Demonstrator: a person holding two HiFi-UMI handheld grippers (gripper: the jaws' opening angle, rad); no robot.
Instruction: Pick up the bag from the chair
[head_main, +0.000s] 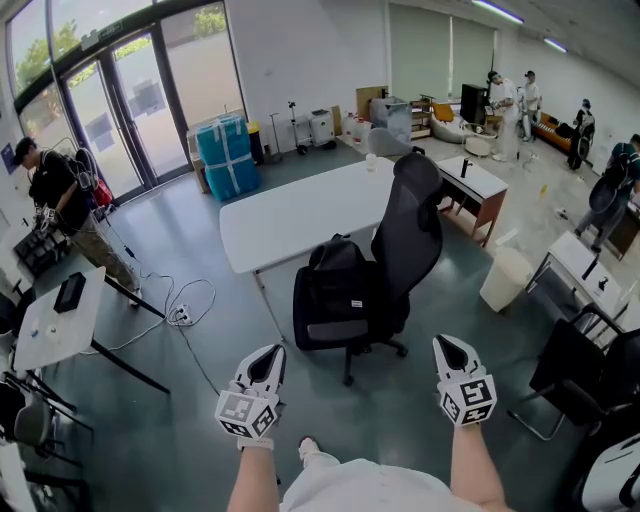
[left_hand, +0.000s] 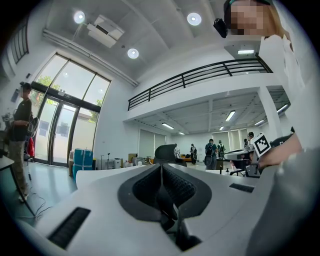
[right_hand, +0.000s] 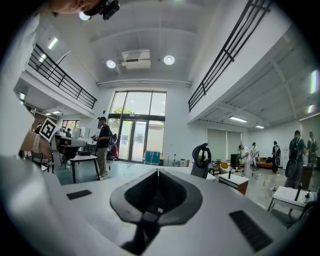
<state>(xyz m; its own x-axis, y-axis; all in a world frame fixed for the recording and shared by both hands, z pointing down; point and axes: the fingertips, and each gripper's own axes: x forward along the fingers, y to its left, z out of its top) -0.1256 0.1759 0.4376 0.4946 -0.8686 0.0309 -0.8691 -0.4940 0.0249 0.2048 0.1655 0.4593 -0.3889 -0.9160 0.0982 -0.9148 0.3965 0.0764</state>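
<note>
Black fabric bag (head_main: 335, 295) sits upright on the seat of the office chair (head_main: 412, 230), ahead of both tongs and roughly between their lines, well apart from either. Judged soft and slumping, and moderately weighty if packed. It is best taken at the top edge or a strap rather than the yielding body, though no handle can be made out.

Left gripper (head_main: 268, 352) has its jaws together with nothing held. Right gripper (head_main: 446, 344) is likewise closed and empty. Both bare forearms reach forward from the body, held low and side by side, tips aimed towards the chair. Pick-up not yet begun.
</note>
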